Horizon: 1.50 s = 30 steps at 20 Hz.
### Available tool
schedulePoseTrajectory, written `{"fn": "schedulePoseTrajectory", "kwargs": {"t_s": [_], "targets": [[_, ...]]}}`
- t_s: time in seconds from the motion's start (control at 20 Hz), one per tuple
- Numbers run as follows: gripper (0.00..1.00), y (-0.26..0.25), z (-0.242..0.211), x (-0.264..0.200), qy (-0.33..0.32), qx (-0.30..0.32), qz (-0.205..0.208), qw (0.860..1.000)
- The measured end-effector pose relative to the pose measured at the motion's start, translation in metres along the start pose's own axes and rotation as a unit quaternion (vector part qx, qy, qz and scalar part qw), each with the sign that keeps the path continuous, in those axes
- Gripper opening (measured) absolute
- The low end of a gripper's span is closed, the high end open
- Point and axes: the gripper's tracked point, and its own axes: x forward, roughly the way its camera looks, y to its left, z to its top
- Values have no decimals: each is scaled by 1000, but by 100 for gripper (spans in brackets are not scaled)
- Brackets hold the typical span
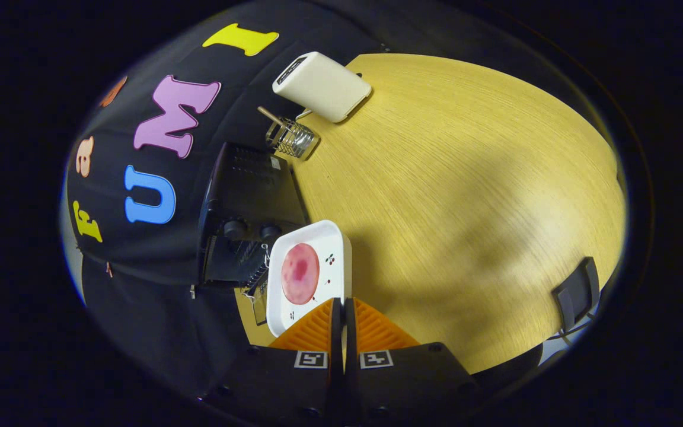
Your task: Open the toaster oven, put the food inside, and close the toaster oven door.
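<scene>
My gripper (342,305) is shut on the rim of a white square plate (329,240), its orange fingers (312,329) pressing the rim from both sides. A round pink slice of food (300,273) lies on the plate. The plate hangs in the air, just ahead of the fingers and right beside the front of the black toaster oven (252,184). The oven's door appears open: its dark cavity and wire rack (257,279) show next to the plate's far edge. Two knobs (235,228) sit on the oven's front.
The oven stands on a round wooden table (466,178) against the booth's black cloth wall. Beyond it stand a wire holder (291,137) with a stick in it and a white toaster (322,86). A black clamp-like object (577,292) sits at the table's edge.
</scene>
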Motion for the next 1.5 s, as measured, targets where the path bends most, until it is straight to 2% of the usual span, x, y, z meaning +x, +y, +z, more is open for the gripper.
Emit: {"fn": "schedulePoseTrajectory", "kwargs": {"t_s": [0.3,0.5,0.75,1.1,1.3,1.5], "targets": [[5,34,-54,-8,11,19,38,999],[5,62,-92,6,36,16,59,998],[5,109,-116,40,40,-12,72,997],[5,149,-107,99,-5,0,50,999],[5,154,-90,129,-47,35,23,998],[5,176,-75,162,-72,86,32,993]]}}
